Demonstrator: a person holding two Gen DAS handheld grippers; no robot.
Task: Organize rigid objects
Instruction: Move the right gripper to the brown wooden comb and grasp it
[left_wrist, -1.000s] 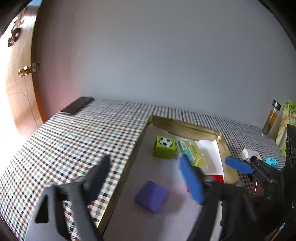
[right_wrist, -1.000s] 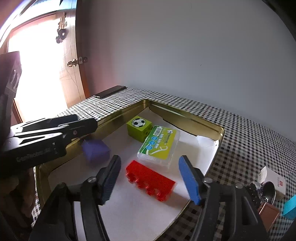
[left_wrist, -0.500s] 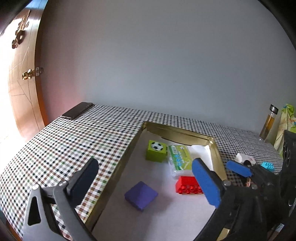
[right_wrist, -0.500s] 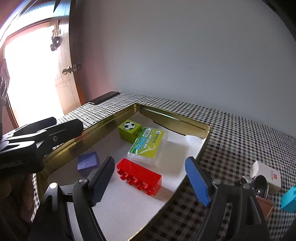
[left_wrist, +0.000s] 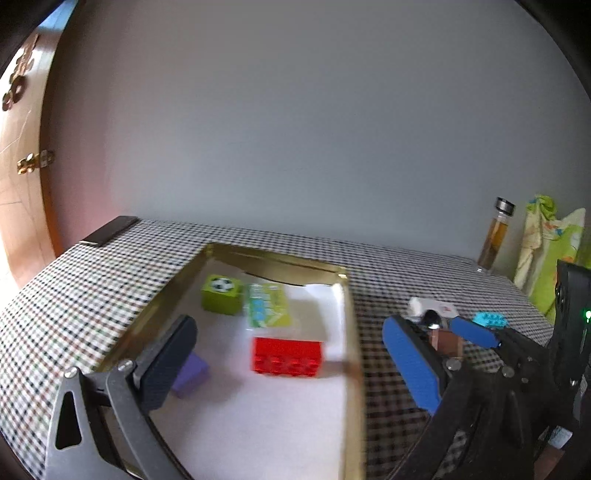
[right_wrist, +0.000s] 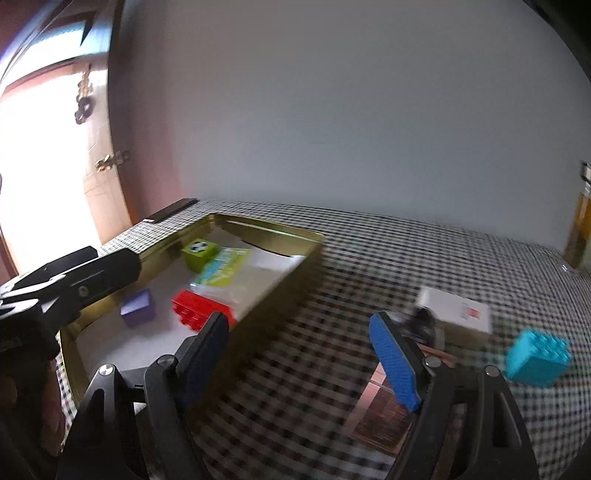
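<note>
Left gripper (left_wrist: 288, 363): fingers spread wide, just opened further, holding nothing, over the near part of the gold tray (left_wrist: 275, 260). Tray sits left on the checkered desk (right_wrist: 388, 251). Inside, left to right: purple block (left_wrist: 190, 373) near-left, green football cube (left_wrist: 221, 293) far, green-label case (left_wrist: 267, 306) beside it, red brick (left_wrist: 286, 356) nearer. Right gripper (right_wrist: 299, 363): fingers also wide, just opened, empty, over bare desk right of the tray. Further right, outside the tray: brown box (right_wrist: 384, 410), white box (right_wrist: 460, 314), cyan brick (right_wrist: 537, 356). Bottle (left_wrist: 496, 234) far right.
</note>
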